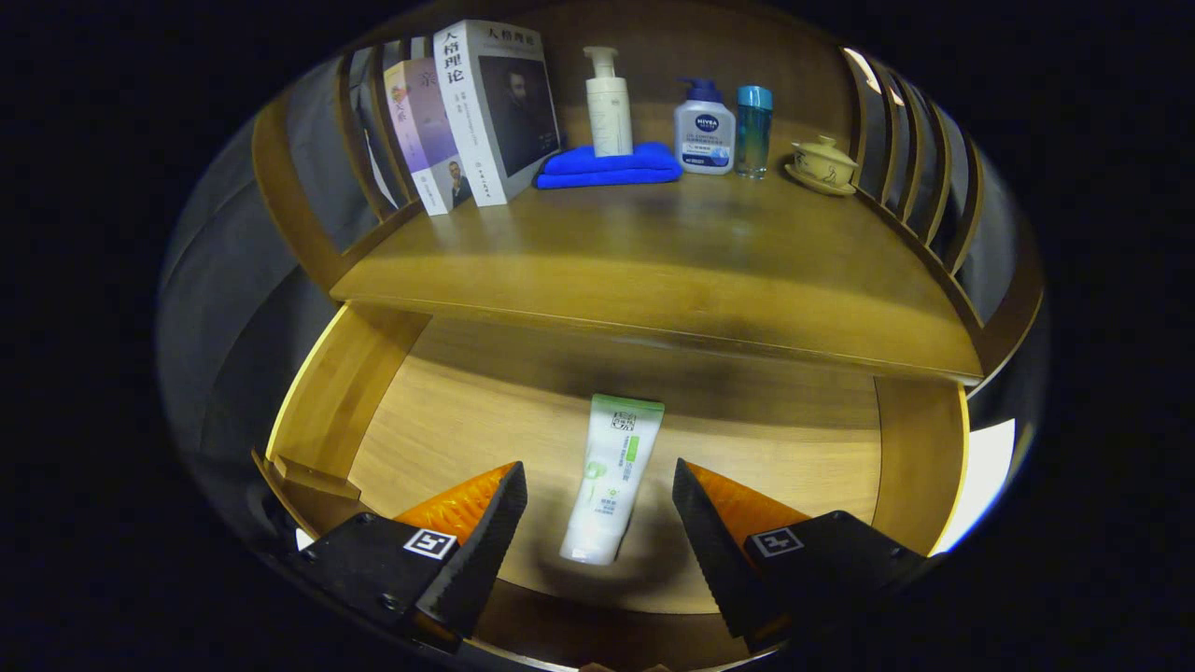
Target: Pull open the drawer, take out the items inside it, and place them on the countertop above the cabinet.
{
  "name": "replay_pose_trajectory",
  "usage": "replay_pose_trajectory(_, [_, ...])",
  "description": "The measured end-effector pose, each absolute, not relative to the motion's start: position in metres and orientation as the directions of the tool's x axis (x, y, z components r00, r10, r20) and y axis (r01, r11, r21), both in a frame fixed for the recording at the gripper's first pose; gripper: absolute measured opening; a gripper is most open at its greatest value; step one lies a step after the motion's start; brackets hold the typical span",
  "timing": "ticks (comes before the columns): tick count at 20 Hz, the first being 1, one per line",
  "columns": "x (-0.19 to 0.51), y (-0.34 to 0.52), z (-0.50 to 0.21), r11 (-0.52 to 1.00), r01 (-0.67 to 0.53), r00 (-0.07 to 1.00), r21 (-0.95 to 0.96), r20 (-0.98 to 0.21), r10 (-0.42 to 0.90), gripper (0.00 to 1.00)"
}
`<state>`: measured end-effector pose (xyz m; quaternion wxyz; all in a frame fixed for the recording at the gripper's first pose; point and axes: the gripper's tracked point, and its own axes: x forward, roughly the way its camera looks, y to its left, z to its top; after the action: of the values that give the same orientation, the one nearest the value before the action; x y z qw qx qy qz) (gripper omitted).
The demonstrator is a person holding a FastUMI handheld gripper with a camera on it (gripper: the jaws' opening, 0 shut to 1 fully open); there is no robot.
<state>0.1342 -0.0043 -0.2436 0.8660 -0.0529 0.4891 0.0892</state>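
Observation:
The wooden drawer (336, 401) is pulled open below the countertop (672, 271). A white tube with a green top (611, 476) lies flat on the drawer floor, its length running away from me. My gripper (597, 481) hangs open over the drawer, and the tube's near half lies between the two fingers with a gap on each side. Neither finger touches the tube.
At the back of the countertop stand several books (476, 117), a blue folded cloth (607, 166), a white pump bottle (607, 103), a second pump bottle (705, 131), a blue-green bottle (752, 131) and a lidded cup on a saucer (822, 166). Slatted wooden rails (910, 168) flank both sides.

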Motion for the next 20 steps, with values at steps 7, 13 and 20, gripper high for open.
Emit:
replay_pose_trajectory(7, [0.129,-0.002,-0.261,0.953,-0.294,0.401,-0.078,-0.915,0.049,0.99])
replay_pose_trajectory(13, [0.128,-0.003,-0.278,0.968,-0.251,0.270,-0.018,-0.961,0.052,0.98])
replay_pose_trajectory(20, [0.128,-0.007,-0.295,0.966,-0.255,0.182,-0.041,-0.983,0.006,0.81])
